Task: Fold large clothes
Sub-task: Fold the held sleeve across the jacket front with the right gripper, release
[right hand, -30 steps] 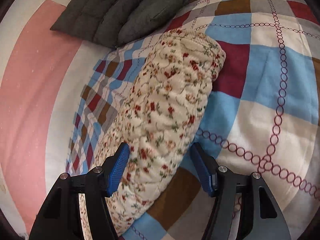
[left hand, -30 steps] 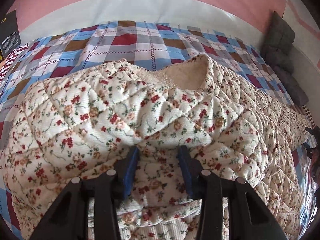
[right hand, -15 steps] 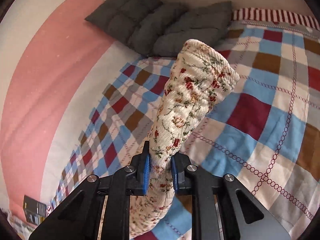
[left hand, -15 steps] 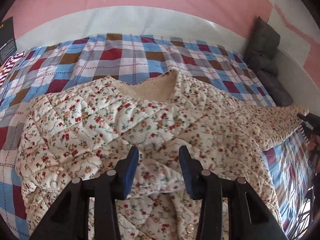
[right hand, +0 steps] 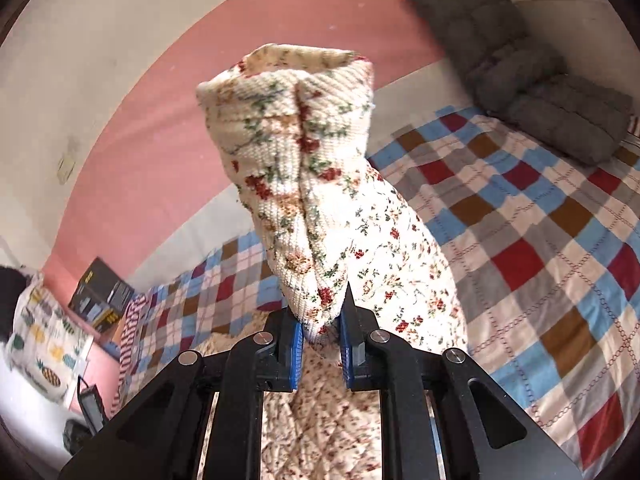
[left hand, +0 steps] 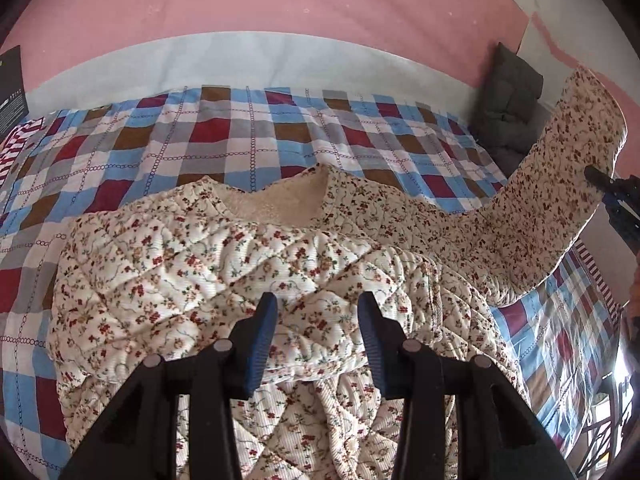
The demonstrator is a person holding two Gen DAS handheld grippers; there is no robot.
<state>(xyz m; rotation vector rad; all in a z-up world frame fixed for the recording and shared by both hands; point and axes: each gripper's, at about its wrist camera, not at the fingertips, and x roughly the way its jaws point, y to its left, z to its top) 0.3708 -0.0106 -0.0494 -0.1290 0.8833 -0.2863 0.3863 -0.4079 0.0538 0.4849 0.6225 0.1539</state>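
A floral quilted jacket (left hand: 208, 276) lies spread on a checked bedspread (left hand: 224, 136), its fleece-lined collar (left hand: 280, 200) toward the pink wall (left hand: 280, 0). The left gripper (left hand: 316, 320) hovers low over the jacket's body, its 2 blue-padded fingers (left hand: 262, 336) held apart with nothing between them; whether the tips touch the fabric cannot be told. The right gripper (right hand: 320, 344) is clamped on the jacket's sleeve (right hand: 304, 184) near the cuff (right hand: 296, 56), which stands upright above the jaws, lifted clear of the bed. In the left wrist view the same sleeve (left hand: 552, 200) rises from the jacket's shoulder up toward the right edge, where the right gripper (left hand: 616, 200) shows only partly. Dark grey cushions (right hand: 520, 64) lean against the wall at the bed's far end. A black box (right hand: 100, 292) and a pineapple-print pillow (right hand: 44, 340) sit at the other end of the bed.
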